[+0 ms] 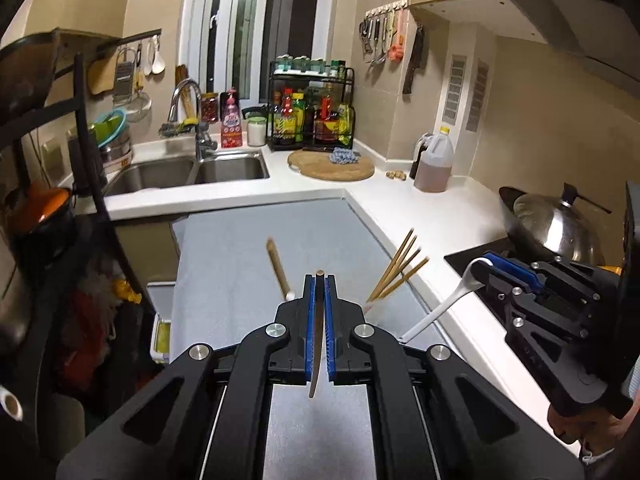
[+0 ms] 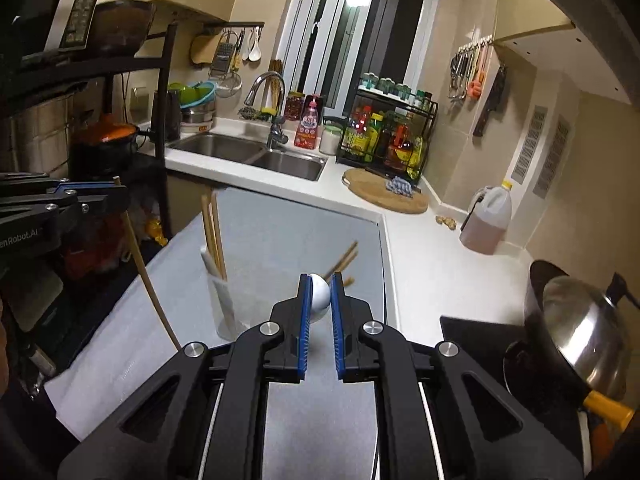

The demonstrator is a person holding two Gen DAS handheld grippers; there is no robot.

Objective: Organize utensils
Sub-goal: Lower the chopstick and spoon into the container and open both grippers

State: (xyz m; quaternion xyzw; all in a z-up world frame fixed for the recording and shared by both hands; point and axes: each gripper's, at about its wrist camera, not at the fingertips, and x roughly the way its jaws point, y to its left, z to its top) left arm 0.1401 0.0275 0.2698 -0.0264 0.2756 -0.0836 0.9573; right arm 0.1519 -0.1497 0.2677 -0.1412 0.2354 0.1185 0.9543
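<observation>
My left gripper (image 1: 319,278) is shut on a wooden chopstick (image 1: 318,336), held above the grey mat (image 1: 248,264). It also shows in the right wrist view (image 2: 116,190) at the left, with the chopstick (image 2: 148,280) hanging down. My right gripper (image 2: 321,280) is shut on a white spoon (image 2: 320,296) by its bowl. It shows in the left wrist view (image 1: 490,266) with the spoon's handle (image 1: 440,312) slanting down. A clear glass (image 2: 228,304) on the mat holds chopsticks (image 2: 214,236). More chopsticks (image 1: 400,270) lean in a second holder. Another wooden stick (image 1: 278,268) stands to the left.
A double sink (image 1: 192,170) and tap (image 1: 188,112) lie at the back. A round wooden board (image 1: 332,164), a condiment rack (image 1: 312,114) and an oil jug (image 1: 434,164) stand on the white counter. A lidded wok (image 1: 556,224) sits at right. A black shelf (image 1: 84,128) stands at left.
</observation>
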